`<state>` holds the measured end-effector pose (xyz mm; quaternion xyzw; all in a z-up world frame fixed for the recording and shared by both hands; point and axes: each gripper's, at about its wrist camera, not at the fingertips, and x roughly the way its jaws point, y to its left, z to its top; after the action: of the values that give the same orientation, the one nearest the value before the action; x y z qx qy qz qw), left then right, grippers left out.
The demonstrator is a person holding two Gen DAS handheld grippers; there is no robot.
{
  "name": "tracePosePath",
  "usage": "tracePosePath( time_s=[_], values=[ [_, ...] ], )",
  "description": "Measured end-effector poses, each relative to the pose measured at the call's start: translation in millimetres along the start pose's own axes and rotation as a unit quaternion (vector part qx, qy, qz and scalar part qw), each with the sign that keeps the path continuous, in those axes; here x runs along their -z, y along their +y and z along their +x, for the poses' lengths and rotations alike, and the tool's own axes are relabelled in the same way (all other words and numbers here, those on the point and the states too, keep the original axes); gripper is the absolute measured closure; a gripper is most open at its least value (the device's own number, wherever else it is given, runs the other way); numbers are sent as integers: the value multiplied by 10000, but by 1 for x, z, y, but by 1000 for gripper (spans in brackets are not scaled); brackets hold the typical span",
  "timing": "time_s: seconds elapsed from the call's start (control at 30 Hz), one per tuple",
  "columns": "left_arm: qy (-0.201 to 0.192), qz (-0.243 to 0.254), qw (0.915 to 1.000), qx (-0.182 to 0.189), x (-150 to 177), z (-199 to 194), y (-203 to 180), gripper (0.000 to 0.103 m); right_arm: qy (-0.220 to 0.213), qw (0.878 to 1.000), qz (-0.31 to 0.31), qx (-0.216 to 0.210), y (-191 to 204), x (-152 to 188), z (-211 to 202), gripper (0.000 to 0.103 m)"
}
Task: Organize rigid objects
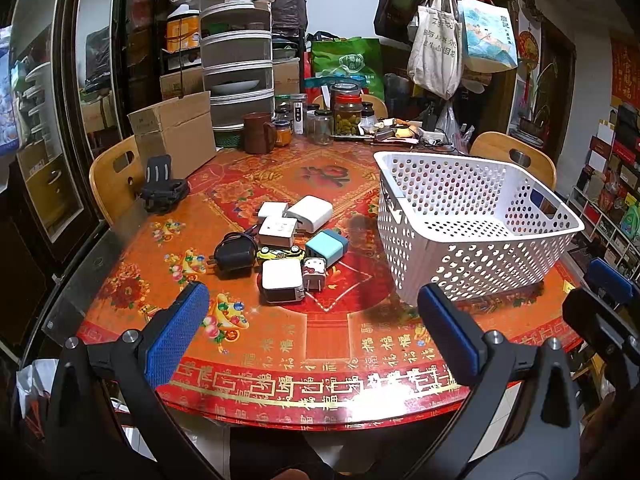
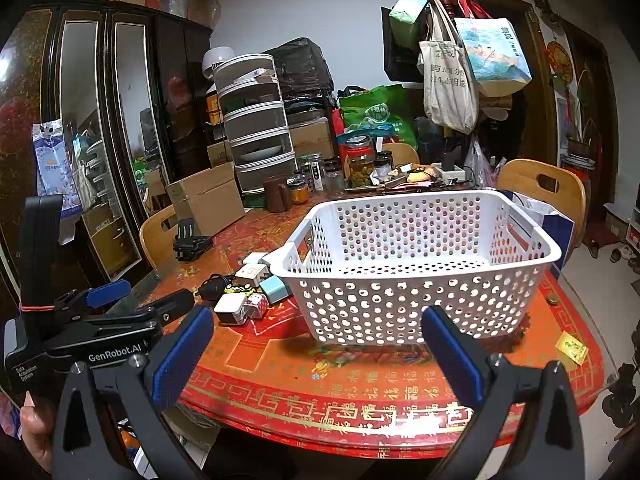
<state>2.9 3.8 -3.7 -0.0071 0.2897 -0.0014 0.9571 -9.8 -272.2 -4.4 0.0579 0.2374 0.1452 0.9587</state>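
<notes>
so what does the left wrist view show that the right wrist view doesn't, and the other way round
Only the left wrist view shows the whole cluster of chargers: all three white plug adapters at the back and the black adapter with its cable are unobstructed.

Only the right wrist view shows the small yellow packet and the bronze-coloured coin on the table past the basket.

Both show the empty white perforated plastic basket, the pale blue charger, the cartoon-cat charger, and both grippers open: left, right.

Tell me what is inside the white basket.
Nothing shows inside the white perforated basket; its floor looks bare in both views. The near inside corner below the front rim is hidden. The chargers lie outside.
</notes>
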Motion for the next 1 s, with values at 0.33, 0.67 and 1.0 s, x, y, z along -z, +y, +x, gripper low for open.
tracePosePath(
  time_s=[0.33,0.67,1.0],
  values=[
    [18,7,10000,-20,3,1,-1,0,3,10000,1,-1,0,0,0,0],
    [58,33,10000,-53,5,5,-3,0,46,10000,-11,16,0,0,1,0],
    [29,-172,9992,-347,-7,30,23,0,-158,9935,47,1126,-58,-22,0,0]
  ],
)
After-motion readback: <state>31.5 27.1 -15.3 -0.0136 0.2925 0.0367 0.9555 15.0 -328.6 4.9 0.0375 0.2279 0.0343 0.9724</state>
